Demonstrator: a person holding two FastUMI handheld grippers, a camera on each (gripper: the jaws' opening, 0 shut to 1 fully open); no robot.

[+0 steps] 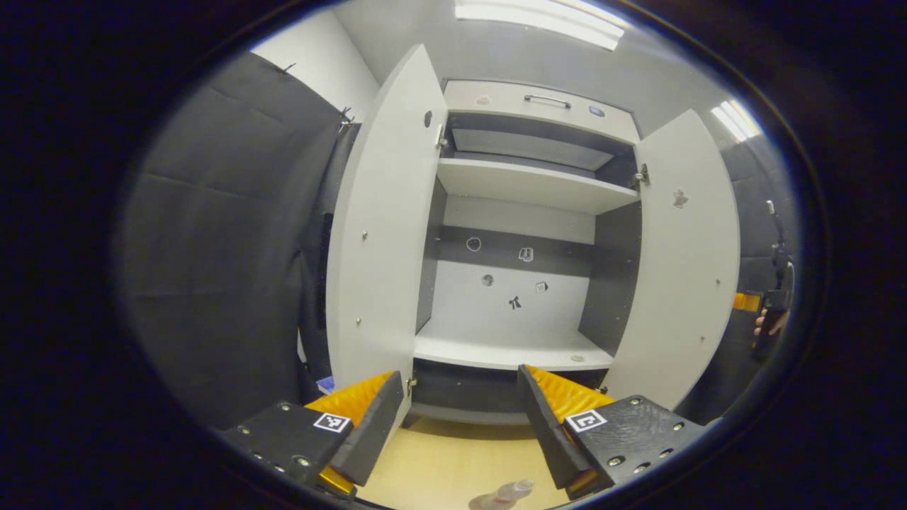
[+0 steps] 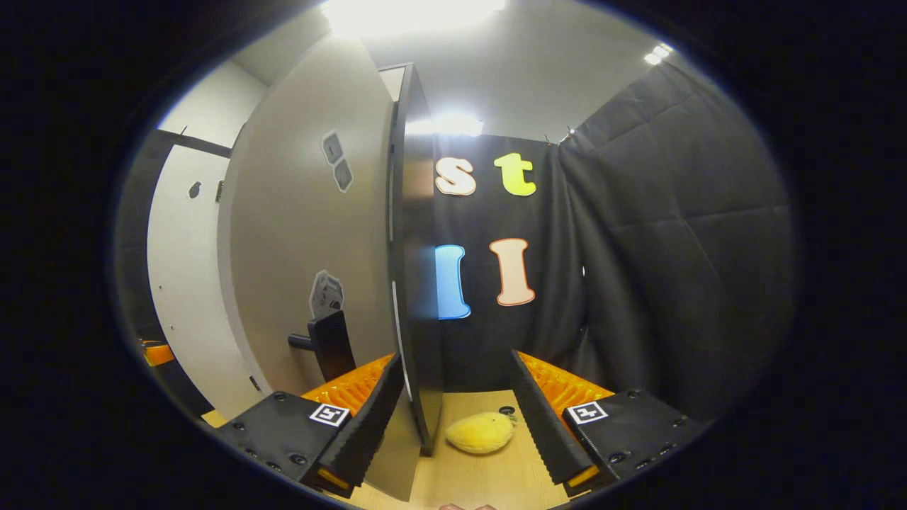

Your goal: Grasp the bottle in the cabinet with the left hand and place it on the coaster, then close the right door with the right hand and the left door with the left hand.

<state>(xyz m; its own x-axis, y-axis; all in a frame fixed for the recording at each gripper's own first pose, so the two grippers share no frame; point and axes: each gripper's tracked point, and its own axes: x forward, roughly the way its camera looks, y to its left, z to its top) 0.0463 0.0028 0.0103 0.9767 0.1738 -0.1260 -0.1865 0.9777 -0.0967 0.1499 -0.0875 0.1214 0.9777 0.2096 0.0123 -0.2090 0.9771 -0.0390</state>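
Note:
The cabinet [image 1: 517, 184] stands with its left door [image 1: 382, 234] and right door [image 1: 680, 269] both swung wide, and its shelves are bare. A clear bottle [image 1: 506, 491] shows at the bottom edge of the left gripper view, on the wooden table below my left gripper [image 1: 459, 386], which is open and holds nothing. In the right gripper view, my right gripper [image 2: 455, 368] is open around the free edge of the right door [image 2: 414, 283]. That edge lies close to its left finger. The door's dark handle [image 2: 326, 343] sticks out of the outer face.
A yellow soft toy [image 2: 480, 432] lies on the wooden table [image 2: 489, 482] just past the door's edge. Black cloth walls close in both sides. A hand with the other gripper [image 1: 772, 319] shows beyond the right door. The cabinet has a top drawer with a handle [image 1: 547, 100].

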